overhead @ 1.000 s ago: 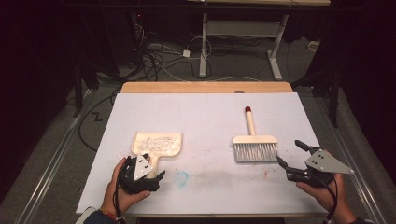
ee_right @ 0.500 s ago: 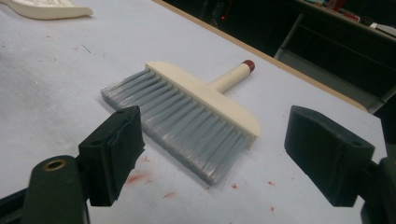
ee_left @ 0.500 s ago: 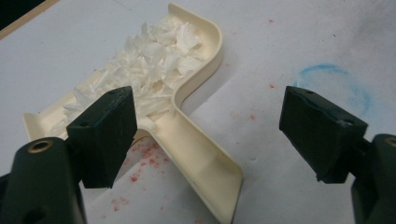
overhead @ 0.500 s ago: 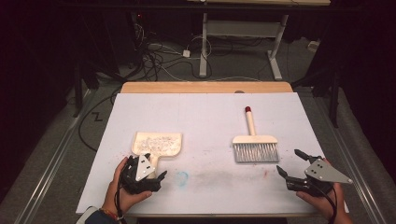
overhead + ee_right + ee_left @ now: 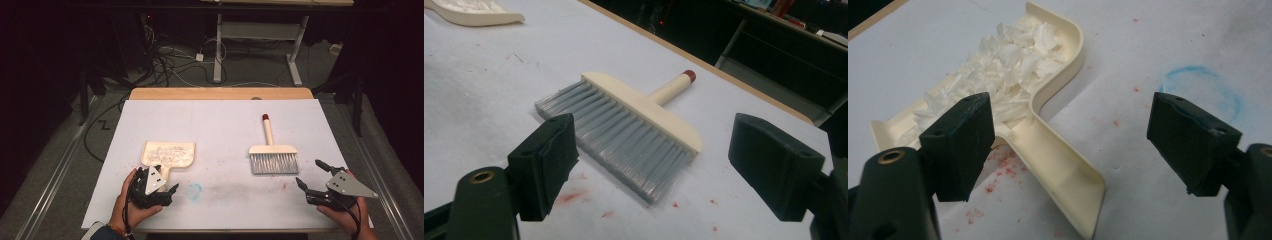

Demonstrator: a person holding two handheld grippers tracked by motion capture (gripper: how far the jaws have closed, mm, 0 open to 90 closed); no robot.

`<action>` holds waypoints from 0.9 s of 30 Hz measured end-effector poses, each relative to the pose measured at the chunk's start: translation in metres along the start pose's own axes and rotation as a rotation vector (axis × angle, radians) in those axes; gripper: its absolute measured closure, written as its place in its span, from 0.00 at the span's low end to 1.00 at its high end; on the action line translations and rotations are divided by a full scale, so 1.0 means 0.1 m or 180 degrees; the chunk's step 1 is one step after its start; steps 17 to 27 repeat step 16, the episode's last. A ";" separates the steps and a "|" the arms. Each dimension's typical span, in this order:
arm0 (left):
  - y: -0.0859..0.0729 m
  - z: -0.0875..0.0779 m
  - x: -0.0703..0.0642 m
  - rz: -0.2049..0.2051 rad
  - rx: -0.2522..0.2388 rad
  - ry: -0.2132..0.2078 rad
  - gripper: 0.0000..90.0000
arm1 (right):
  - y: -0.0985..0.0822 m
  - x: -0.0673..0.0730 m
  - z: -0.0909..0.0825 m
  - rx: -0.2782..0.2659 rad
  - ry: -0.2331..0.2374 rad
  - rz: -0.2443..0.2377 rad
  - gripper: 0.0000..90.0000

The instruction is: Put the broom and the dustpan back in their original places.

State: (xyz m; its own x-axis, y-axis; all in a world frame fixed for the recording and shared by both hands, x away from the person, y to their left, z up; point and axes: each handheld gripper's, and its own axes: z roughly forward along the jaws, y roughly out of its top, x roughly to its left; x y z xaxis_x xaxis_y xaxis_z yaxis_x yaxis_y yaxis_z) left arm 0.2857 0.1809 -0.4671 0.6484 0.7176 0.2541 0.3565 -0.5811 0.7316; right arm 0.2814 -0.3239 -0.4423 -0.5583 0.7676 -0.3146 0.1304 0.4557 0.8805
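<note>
Both tongs, left and right, gaped wide and empty over the white papery desk, cream plastic dustpan heaped with white shreds, grey-bristled brush lying flat.

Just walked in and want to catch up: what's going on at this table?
A person holds a gripper in each hand; both are open and grasp nothing. The left gripper sits at the handle of a cream dustpan filled with white shreds. The right gripper faces a brush lying flat on the white table.
</note>
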 end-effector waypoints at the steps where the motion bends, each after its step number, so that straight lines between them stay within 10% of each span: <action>1: 0.00 0.00 0.00 -0.0002 0.0001 -0.0002 0.20 | 0.00 0.00 0.00 -0.0005 -0.0004 -0.0009 0.22; 27: 0.04 0.04 0.00 -0.0021 -0.0001 -0.0009 0.20 | -0.02 0.01 0.03 0.0042 0.0024 -0.0002 0.22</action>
